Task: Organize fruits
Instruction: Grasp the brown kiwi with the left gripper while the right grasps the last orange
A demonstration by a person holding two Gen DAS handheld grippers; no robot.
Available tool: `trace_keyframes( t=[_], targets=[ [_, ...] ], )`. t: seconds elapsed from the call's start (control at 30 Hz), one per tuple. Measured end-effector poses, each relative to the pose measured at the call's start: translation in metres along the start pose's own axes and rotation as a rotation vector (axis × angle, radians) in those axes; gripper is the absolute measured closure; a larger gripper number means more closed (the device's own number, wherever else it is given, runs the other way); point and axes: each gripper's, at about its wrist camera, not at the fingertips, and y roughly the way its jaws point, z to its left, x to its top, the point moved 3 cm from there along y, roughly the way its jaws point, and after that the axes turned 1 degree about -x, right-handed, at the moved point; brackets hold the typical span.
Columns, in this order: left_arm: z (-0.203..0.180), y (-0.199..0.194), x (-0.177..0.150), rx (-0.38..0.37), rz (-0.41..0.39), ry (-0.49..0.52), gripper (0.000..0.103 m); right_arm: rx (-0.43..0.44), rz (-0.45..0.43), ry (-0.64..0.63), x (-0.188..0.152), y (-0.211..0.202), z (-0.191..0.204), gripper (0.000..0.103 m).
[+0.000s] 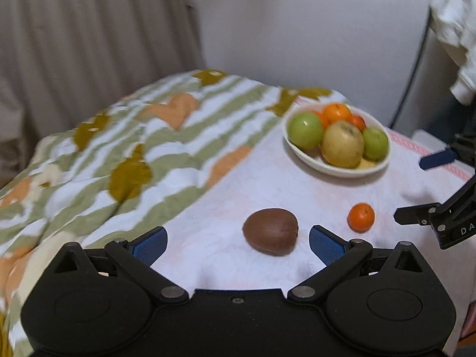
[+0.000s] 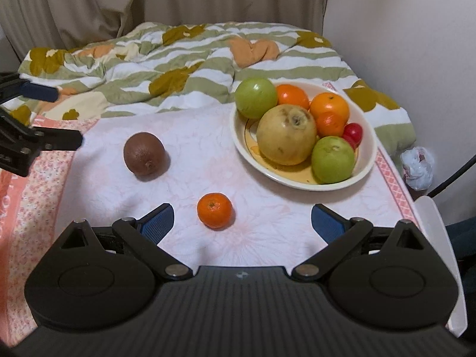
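two fruits out, rest in the bowl

kiwi well left of bowl; mandarin nearer, just off its rim; left gripper and right gripper both spread wide, holding nothing

Home bedroom: rumpled quilt, curtains.

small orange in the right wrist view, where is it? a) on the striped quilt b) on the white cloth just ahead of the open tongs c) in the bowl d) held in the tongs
b: the small orange lies on the white cloth, just ahead of the open right tongs and apart from the bowl.
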Motion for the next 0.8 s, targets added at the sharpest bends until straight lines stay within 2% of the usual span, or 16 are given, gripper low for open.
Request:
trace_keyframes(
  t=[0.1,0.27,0.43,0.67,0.8],
  targets=[
    [0.001,0.025,0.002,-0.063,0.035,0.038,0.000,0.005,0.018,-0.009,0.000,0.013,0.004,0.000],
    [0.001,0.057,0.003,-0.133,0.079,0.043,0.002,0.013,0.051,-0.030,-0.004,0.035,0.011,0.000],
    [-0.001,0.078,0.004,-0.174,0.105,0.026,0.011,0.030,0.086,-0.032,-0.007,0.052,0.015,0.011],
    [-0.004,0.094,0.003,-0.182,0.128,0.021,0.015,0.052,0.099,-0.042,-0.009,0.059,0.016,0.020],
    [-0.007,0.098,0.001,-0.196,0.132,0.033,0.033,0.063,0.094,-0.052,-0.008,0.060,0.016,0.020]
  ],
)
